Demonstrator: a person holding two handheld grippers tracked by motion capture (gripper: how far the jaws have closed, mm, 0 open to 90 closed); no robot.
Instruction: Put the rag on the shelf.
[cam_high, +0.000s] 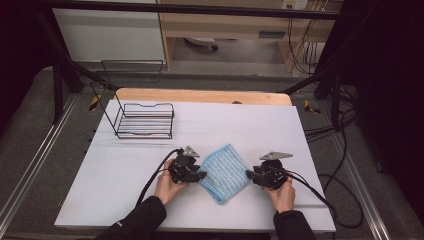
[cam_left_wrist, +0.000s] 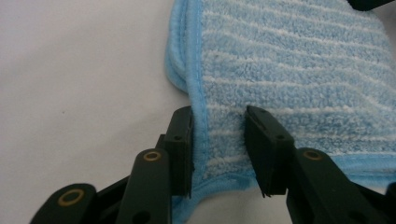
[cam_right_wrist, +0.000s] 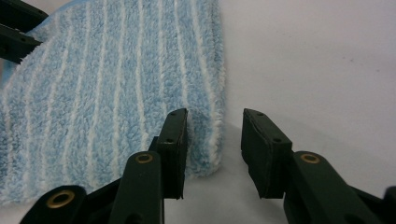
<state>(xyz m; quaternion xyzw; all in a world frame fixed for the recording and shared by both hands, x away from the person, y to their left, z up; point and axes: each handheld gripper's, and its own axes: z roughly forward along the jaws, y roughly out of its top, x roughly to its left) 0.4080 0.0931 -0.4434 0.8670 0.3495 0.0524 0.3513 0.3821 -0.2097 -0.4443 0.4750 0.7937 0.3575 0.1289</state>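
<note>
A folded blue cloth with white stripes (cam_high: 224, 172) lies on the white table near the front middle. My left gripper (cam_high: 202, 175) is at its left corner. In the left gripper view its jaws (cam_left_wrist: 218, 116) stand apart over the cloth (cam_left_wrist: 289, 60): one by the hemmed edge, the other on the pile, with flat cloth between them. My right gripper (cam_high: 248, 174) is at the cloth's right corner. In the right gripper view its jaws (cam_right_wrist: 215, 116) straddle the edge of the cloth (cam_right_wrist: 107, 84), one on the cloth, one over bare table. Neither pair is pinching the fabric.
A black wire rack (cam_high: 145, 120) stands at the back left of the white table top (cam_high: 260, 125). A wooden strip (cam_high: 200, 95) runs along the far edge. Cables trail off the right side. A person's hands and dark sleeves come in from the front edge.
</note>
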